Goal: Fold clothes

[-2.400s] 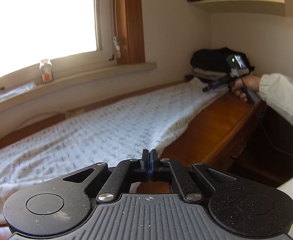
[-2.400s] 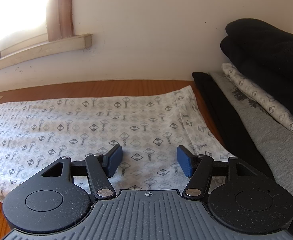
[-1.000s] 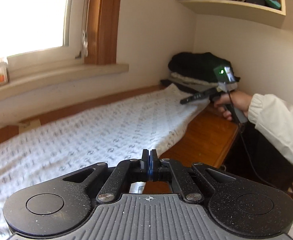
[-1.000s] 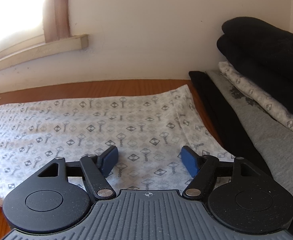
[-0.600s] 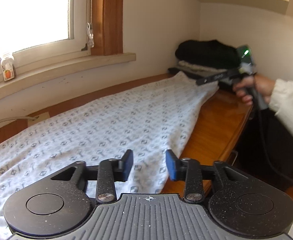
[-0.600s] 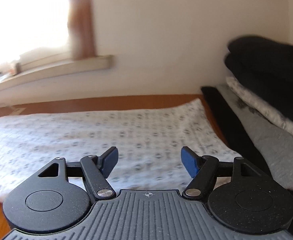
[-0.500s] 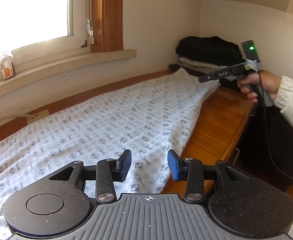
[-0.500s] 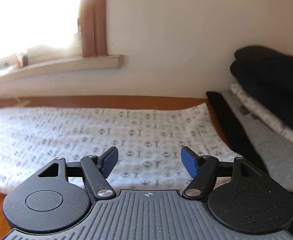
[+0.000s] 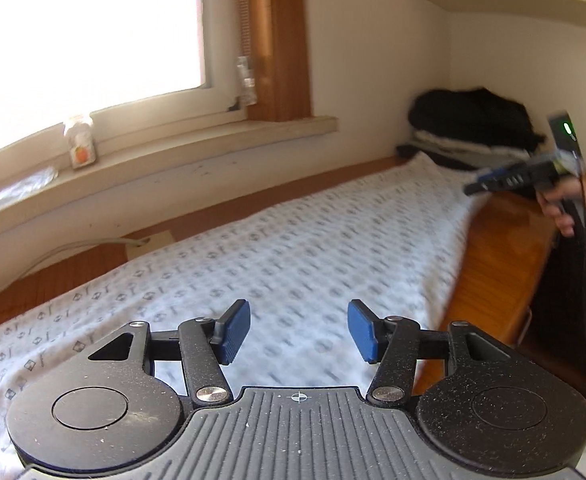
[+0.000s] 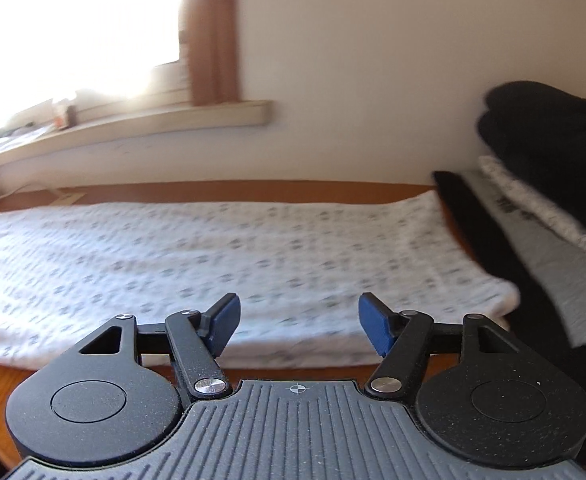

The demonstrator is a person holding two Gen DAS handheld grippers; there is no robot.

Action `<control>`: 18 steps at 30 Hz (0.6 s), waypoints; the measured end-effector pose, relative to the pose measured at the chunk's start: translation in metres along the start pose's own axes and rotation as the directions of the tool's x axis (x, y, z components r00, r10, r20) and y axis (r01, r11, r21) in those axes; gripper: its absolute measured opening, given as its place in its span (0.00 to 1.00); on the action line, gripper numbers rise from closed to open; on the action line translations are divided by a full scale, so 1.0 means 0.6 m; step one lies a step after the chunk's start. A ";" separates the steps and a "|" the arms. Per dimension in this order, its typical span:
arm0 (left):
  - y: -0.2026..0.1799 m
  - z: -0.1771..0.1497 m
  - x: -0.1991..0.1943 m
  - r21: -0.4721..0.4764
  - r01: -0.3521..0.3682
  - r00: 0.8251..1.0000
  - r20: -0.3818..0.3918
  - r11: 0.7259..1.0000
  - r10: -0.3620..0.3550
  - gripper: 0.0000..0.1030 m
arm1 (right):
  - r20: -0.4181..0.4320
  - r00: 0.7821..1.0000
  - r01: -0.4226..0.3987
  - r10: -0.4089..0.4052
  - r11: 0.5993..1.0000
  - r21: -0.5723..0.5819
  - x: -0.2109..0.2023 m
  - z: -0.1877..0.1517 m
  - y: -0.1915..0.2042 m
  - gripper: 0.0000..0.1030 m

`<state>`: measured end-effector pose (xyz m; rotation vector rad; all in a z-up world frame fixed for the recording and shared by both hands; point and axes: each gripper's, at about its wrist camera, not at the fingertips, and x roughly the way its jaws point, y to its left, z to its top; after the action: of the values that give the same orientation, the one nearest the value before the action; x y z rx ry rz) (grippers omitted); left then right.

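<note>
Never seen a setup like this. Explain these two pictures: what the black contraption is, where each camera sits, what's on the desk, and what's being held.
No robot here: a person holds a two-finger gripper in each hand, each with a camera looking along its blue pads. One picture looks over the left gripper, the other over the right gripper. The left view also shows the right one in the person's hand. A white patterned cloth lies spread along the wooden desk, with a pile of folded clothes at the far end. Neither gripper holds anything: the left jaws are opening, the right closing slightly, both with nothing between them.
</note>
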<state>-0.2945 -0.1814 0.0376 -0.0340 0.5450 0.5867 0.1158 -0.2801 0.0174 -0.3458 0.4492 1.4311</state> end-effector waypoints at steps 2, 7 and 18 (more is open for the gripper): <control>-0.023 -0.014 -0.008 0.035 -0.007 1.000 -0.005 0.999 0.007 0.45 | 0.000 0.999 -0.032 0.032 0.999 -0.021 -0.005 -0.003 0.027 0.64; -0.057 -0.043 -0.026 0.069 0.030 0.999 -0.035 0.997 -0.028 0.41 | -0.004 0.993 -0.117 0.117 0.990 -0.079 -0.017 -0.012 0.097 0.64; -0.075 -0.065 -0.025 0.191 -0.016 0.996 -0.081 0.982 0.033 0.20 | -0.050 0.953 -0.301 0.297 0.933 -0.195 -0.026 -0.020 0.238 0.64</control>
<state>-0.2997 -0.2343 0.0060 0.1293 0.6823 0.5570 -0.0284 -0.2833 0.0203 -0.4692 0.3854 1.7791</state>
